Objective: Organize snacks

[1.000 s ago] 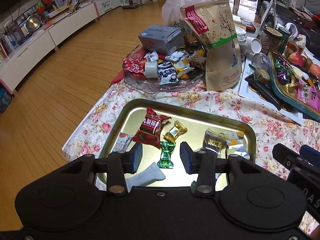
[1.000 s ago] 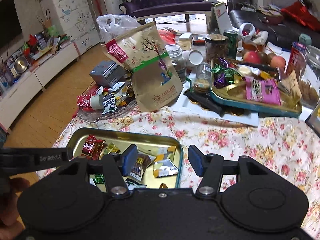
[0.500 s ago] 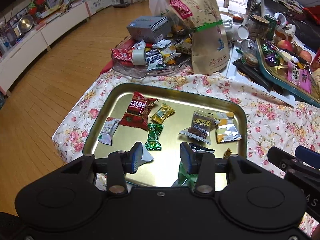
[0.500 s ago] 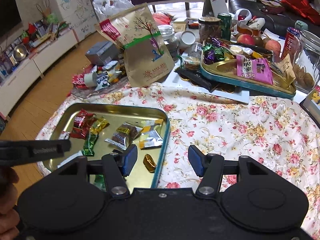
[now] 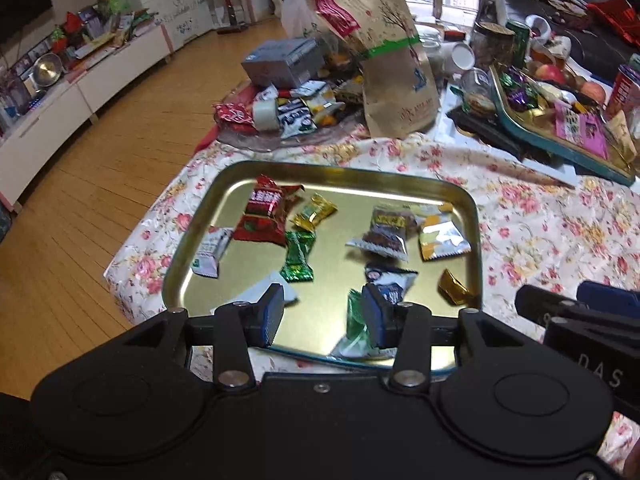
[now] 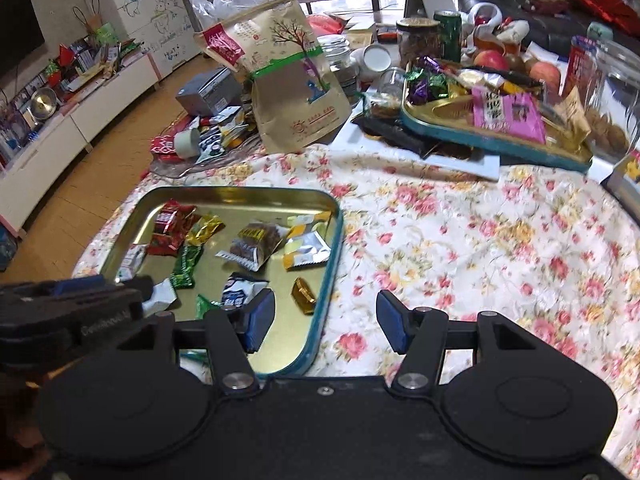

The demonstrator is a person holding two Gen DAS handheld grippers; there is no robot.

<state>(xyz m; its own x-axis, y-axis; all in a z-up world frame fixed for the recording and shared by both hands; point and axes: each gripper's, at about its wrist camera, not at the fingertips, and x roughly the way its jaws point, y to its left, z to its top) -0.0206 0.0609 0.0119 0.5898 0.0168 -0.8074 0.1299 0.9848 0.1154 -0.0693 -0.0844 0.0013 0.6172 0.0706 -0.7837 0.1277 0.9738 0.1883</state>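
Observation:
A gold tray (image 5: 474, 216) with a teal rim (image 6: 334, 264) lies on the flowered cloth and holds several wrapped snacks: a red packet (image 5: 266, 214), a green candy (image 5: 298, 256), a brown bar (image 5: 386, 232), a gold ingot candy (image 6: 303, 295). My left gripper (image 5: 322, 316) is open and empty, above the tray's near edge. My right gripper (image 6: 326, 322) is open and empty, over the tray's near right corner and the cloth.
A glass dish (image 5: 276, 140) with more snacks, a grey box (image 5: 286, 62) and a tall paper bag (image 5: 384, 60) stand behind the tray. A second teal tray (image 6: 496, 136) of sweets, jars (image 6: 418, 40) and apples (image 6: 490, 58) crowd the back right. Wooden floor lies left.
Both grippers have pulled back and risen from the tray, so more of it and the cloth shows. Both stay open and empty. The snacks have not moved.

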